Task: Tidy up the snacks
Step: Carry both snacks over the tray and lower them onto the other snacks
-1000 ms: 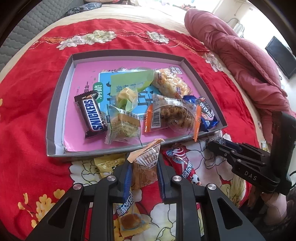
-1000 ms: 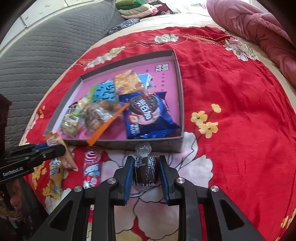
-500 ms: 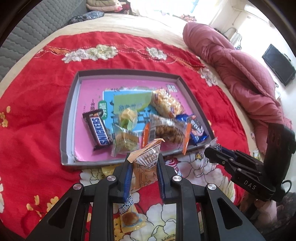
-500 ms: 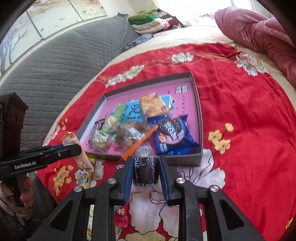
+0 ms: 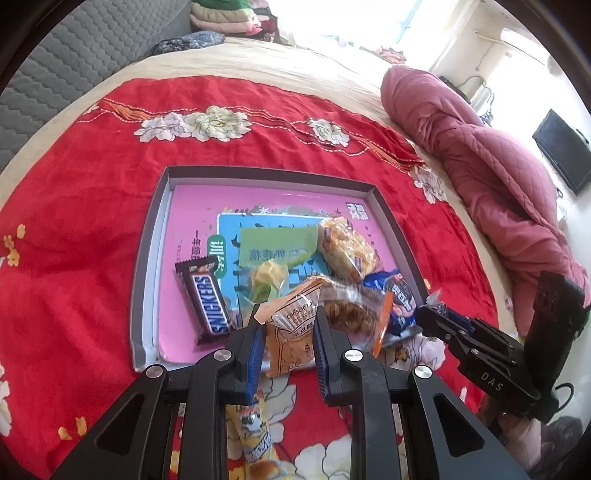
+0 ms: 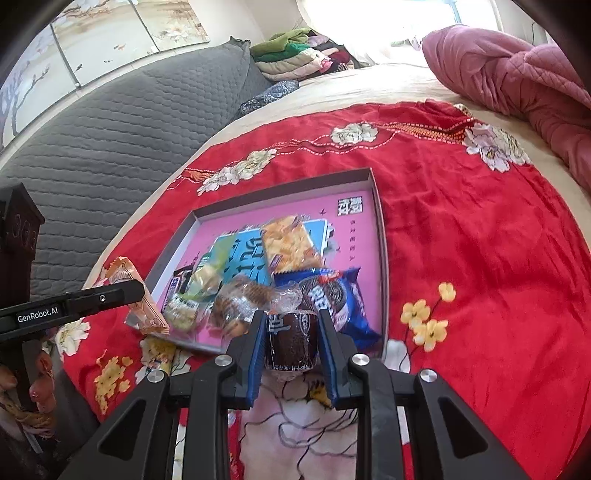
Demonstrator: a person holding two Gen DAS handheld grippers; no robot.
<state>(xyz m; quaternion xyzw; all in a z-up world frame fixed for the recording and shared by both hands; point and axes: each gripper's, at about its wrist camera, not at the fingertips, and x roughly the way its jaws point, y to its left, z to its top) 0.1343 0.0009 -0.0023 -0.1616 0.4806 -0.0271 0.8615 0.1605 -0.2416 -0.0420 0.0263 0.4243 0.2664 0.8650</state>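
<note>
Across the bed's red floral cover, both claws have lifted: left claw clamping an orange snack packet, right claw clamping a chocolate cake, both nearing the tray.

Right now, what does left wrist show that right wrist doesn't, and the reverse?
Left wrist only: the Snickers bar in full, a loose yellow packet on the cloth under the left gripper, and a dark screen at far right.

Right wrist only: the dark wrapped cake gripped by the right gripper, and the painted wall panels.

Both: the pink-lined box, the Oreo pack, the orange snack packet in the left fingers, red floral cloth, pink quilt.
</note>
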